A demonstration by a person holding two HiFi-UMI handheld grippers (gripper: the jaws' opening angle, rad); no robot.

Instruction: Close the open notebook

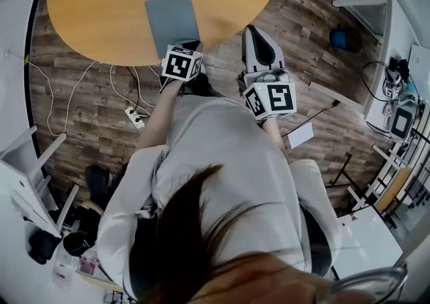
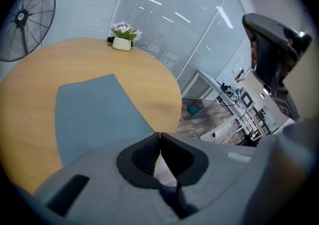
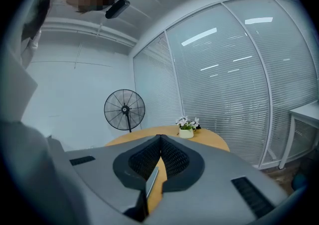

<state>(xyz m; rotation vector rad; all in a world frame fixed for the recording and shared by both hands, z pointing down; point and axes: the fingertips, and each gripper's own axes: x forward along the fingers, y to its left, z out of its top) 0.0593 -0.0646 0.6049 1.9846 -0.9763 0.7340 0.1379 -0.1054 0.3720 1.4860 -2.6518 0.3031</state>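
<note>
Head view: a round wooden table point(image 1: 101, 13) fills the far left of the scene, and on it, close to its near edge, lies the blue-grey notebook point(image 1: 173, 17). It shows one flat cover with no pages in sight, so it looks shut already. The closing itself seems done, and as far as I can judge little is left beyond drawing the tools away. The left gripper point(image 2: 160, 134) hangs over the table's near edge, just beside the notebook's near right corner, its jaws pressed together with nothing between them. The right gripper point(image 3: 160, 137) is held off the table to the right, over the wooden floor, its jaws likewise together and empty. A small flower pot point(image 2: 122, 43) sits at the table's far side.
</note>
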